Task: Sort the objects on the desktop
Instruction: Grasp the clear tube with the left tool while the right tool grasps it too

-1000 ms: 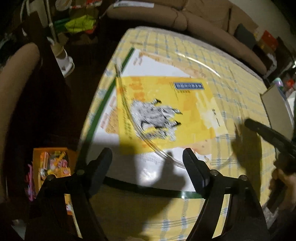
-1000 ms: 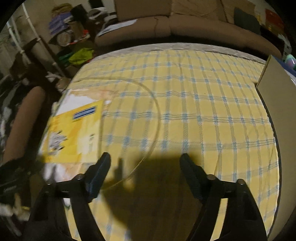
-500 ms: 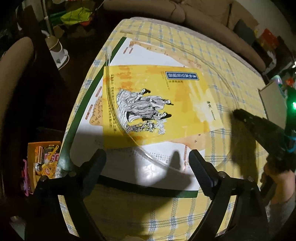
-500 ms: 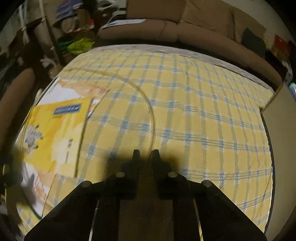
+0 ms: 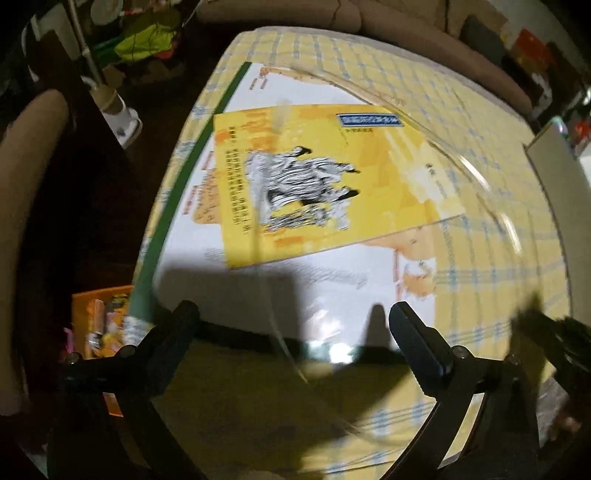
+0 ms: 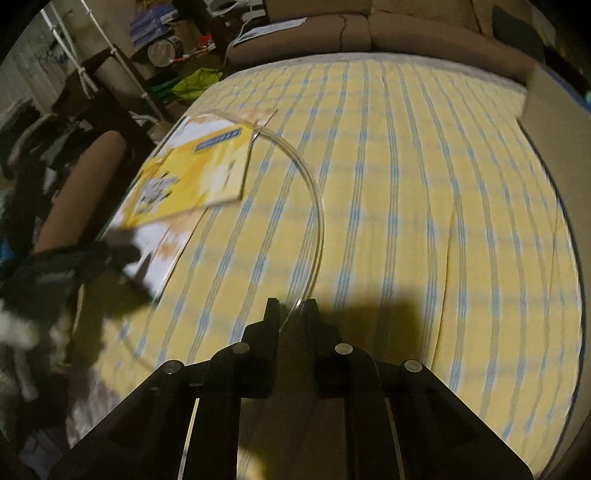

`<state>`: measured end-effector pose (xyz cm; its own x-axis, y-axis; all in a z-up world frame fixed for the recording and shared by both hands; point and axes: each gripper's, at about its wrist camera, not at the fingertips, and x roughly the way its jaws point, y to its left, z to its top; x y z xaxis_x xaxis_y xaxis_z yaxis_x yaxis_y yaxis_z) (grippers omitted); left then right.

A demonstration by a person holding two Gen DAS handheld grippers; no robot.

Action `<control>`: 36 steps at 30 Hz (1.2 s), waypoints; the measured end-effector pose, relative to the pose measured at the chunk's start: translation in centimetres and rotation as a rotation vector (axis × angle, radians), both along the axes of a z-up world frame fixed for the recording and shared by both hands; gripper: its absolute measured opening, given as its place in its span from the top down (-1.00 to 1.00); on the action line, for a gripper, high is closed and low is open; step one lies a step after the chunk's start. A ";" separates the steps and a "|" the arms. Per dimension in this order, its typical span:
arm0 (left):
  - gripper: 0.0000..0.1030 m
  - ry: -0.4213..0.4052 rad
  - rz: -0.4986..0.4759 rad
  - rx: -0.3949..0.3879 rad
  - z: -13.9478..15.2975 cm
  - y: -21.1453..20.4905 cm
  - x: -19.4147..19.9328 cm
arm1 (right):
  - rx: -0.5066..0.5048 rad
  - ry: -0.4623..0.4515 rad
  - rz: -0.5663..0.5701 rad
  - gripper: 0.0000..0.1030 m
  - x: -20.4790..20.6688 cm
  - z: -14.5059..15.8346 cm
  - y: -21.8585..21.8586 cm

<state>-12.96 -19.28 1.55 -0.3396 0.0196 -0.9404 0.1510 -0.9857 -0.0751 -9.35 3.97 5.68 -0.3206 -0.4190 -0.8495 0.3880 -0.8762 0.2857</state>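
Note:
A yellow book [image 5: 325, 177] with an ink drawing lies on a larger white book with a green spine [image 5: 332, 280], both on the yellow checked tablecloth [image 6: 406, 184]. A clear round ring [image 6: 314, 206], like a glass disc's rim, curves over them. My left gripper [image 5: 291, 325] is open and empty, hovering at the white book's near edge. My right gripper [image 6: 291, 310] is shut on the near edge of the clear ring. The yellow book also shows in the right wrist view [image 6: 195, 173].
A brown cardboard box [image 6: 554, 110] stands at the table's right edge. A sofa [image 6: 406, 33] runs along the far side. A padded chair [image 6: 81, 184] and an orange box of items [image 5: 99, 321] sit left of the table.
My right gripper went from open to shut on the clear ring's edge. My left gripper stayed open and shifted slightly over the white book.

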 end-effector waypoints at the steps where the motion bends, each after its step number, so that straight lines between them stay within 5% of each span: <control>1: -0.99 -0.003 -0.003 -0.014 -0.1 -0.1 0.2 | -0.016 -0.009 -0.008 0.76 0.9 0.0 0.4; 6: -0.98 -0.021 -0.024 -0.061 -0.9 -0.5 1.3 | -0.073 -0.033 -0.011 0.76 4.6 0.3 1.2; 9: -0.74 0.002 -0.073 -0.081 -0.8 -0.1 2.1 | -0.087 -0.048 -0.006 0.76 6.3 0.3 0.8; 19: 0.74 0.050 -0.195 -0.058 -0.2 0.5 3.0 | -0.040 -0.056 0.031 0.76 8.4 0.1 -0.9; 24: 0.79 0.048 -0.183 -0.027 -0.1 0.0 3.0 | -0.031 -0.004 -0.043 0.61 6.9 1.4 -0.3; 26: 0.79 0.050 -0.177 -0.012 -0.1 -0.2 3.1 | -0.014 0.034 -0.048 0.31 5.3 2.0 -0.7; 36: 0.79 0.045 -0.168 0.016 -0.1 -0.5 2.8 | 0.202 0.169 0.109 0.30 -2.8 1.1 -8.4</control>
<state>-10.14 -19.77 1.41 -0.3715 0.0944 -0.9236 -0.0198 -0.9954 -0.0938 -12.13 -4.47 6.79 -0.4275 -0.2860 -0.8576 0.5101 -0.8595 0.0323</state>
